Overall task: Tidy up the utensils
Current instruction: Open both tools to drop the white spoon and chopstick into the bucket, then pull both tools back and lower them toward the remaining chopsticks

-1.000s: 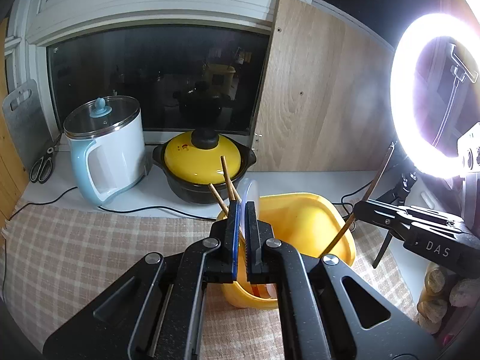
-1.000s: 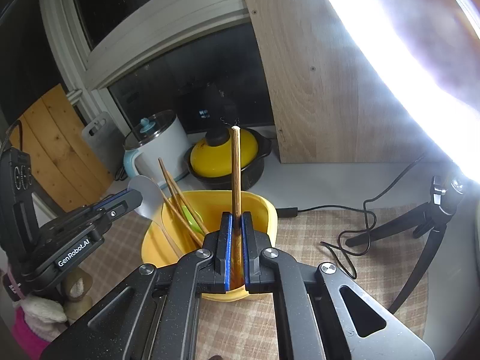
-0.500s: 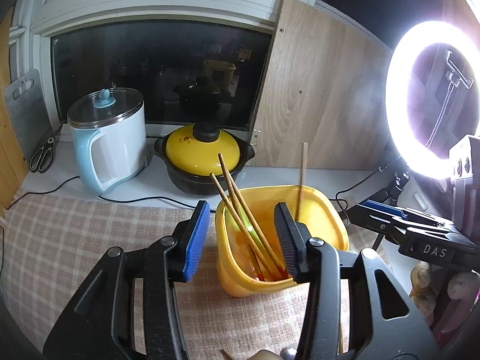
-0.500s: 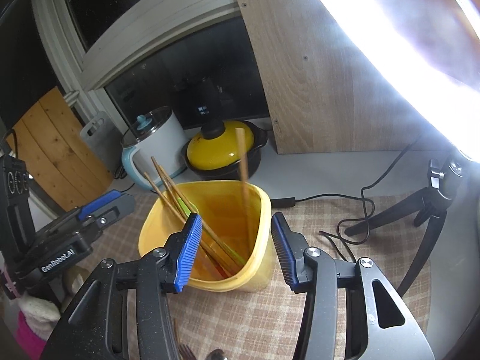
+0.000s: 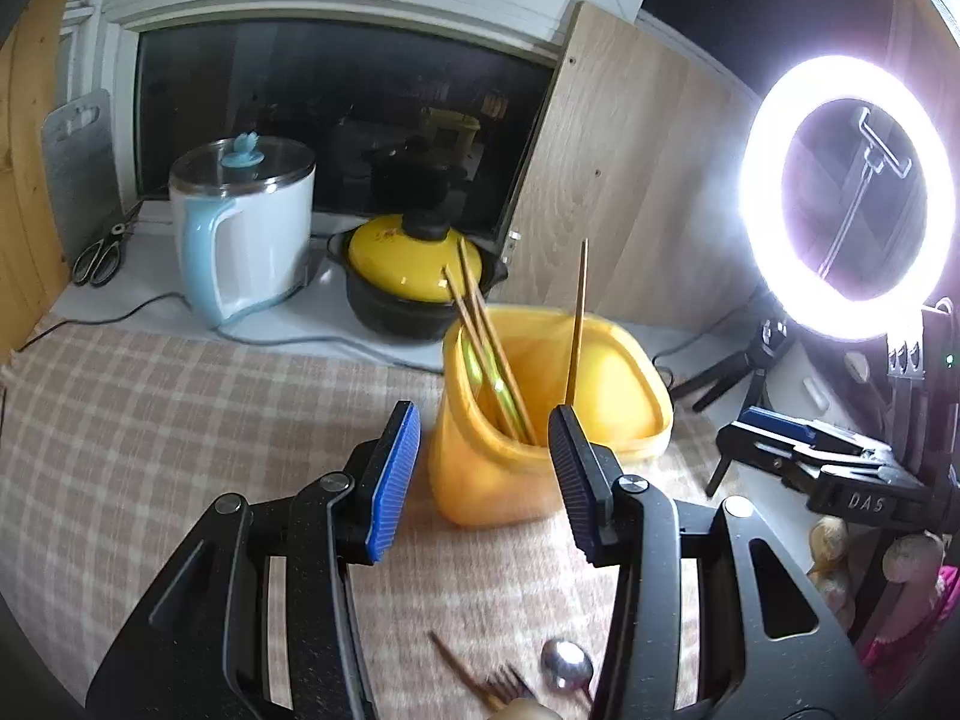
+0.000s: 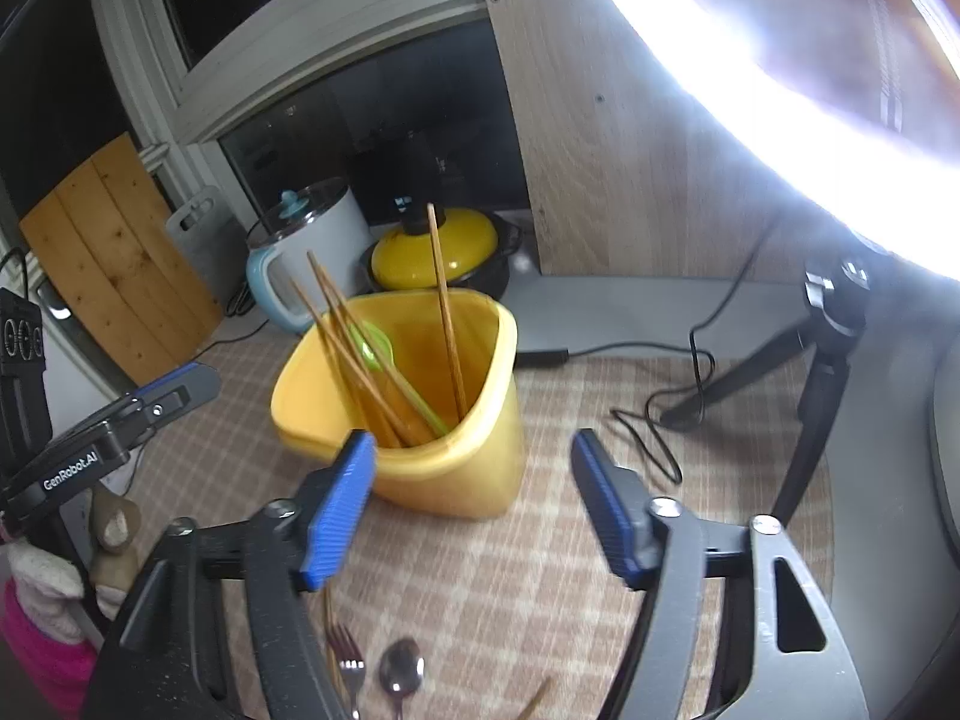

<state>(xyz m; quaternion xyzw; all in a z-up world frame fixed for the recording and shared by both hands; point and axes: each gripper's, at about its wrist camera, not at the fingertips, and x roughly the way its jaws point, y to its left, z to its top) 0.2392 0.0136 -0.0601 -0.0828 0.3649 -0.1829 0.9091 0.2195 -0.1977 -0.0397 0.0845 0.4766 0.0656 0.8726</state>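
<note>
The fork [image 6: 347, 663] and spoon [image 6: 401, 673] lie side by side on the checked cloth [image 5: 180, 420] of the tabletop, at the near edge of both views, close under the fingers and nearer than the yellow bin [image 6: 420, 420]; a wooden chopstick [image 5: 453, 669] lies slanted just beside them. Their handles run out of frame toward the cameras, heads pointing at the bin, so their long axes lie roughly along the fingers' line. Both grippers look about equally near; I judge the next pick calls for a downward tilt. The left gripper [image 5: 480, 474] and right gripper [image 6: 474, 504] each have ribbed blue pads spread wide, holding nothing. The bin is glossy plastic with rounded corners, and already holds thin wooden chopsticks [image 6: 360, 360] leaning left, one standing near-upright, and a green plastic utensil [image 6: 375, 348].
</note>
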